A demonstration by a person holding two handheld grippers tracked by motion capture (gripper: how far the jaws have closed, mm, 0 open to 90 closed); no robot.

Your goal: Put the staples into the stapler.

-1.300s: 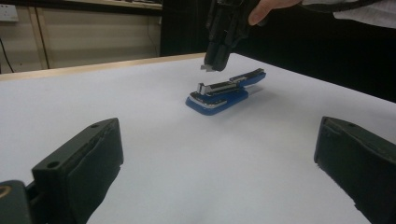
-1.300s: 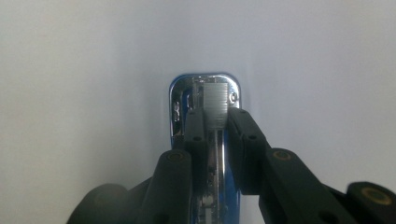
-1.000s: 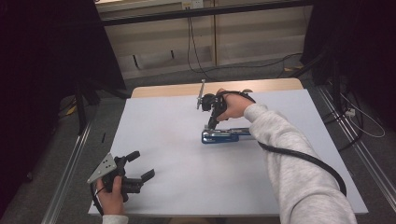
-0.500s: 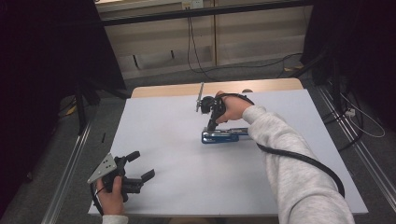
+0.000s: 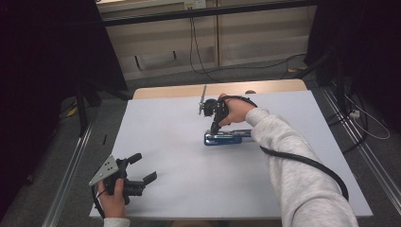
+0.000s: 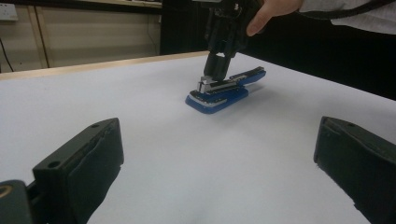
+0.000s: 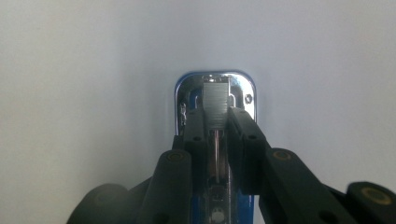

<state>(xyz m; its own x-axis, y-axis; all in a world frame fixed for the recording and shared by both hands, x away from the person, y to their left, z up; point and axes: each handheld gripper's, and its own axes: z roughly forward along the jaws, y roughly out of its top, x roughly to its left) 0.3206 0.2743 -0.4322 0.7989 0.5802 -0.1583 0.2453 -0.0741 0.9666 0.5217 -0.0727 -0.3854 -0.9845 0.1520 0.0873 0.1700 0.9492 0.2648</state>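
- Table (image 5: 179, 142): white sheet over the whole top, a wooden strip bare along the far edge. Carries one object, plus the left gripper at its near-left corner.
- Right arm, pale sleeve (image 5: 293, 161): reaches from the near right toward the far middle of the table, cable trailing along it.
- Left gripper (image 5: 139, 170): held low over the near-left corner, jaws spread wide with bare table between them, holding nothing. Well apart from the stapler, which lies to its far right.
- Right gripper (image 5: 213, 127): pointed steeply down at the stapler's left end. In the right gripper view its two jaws sit closed on either side of the upper metal arm, just behind the front tip; pads appear to touch it.
- Stapler (image 5: 226, 137): blue base, chromed top, lying flat near the far middle of the table, long axis running left to right, its front end to the left. The left gripper view shows the upper arm (image 6: 215, 84) riding slightly above the base (image 6: 217, 99) at that front end.
- Step in hand, as judged: gripping the upper arm, to press or lift it; which, cannot be told.
- Handling note: keep the jaws square and centred on the narrow arm; chrome is slick and may slip. The base is unheld and may slide or tip; the idle left gripper could steady its right end.
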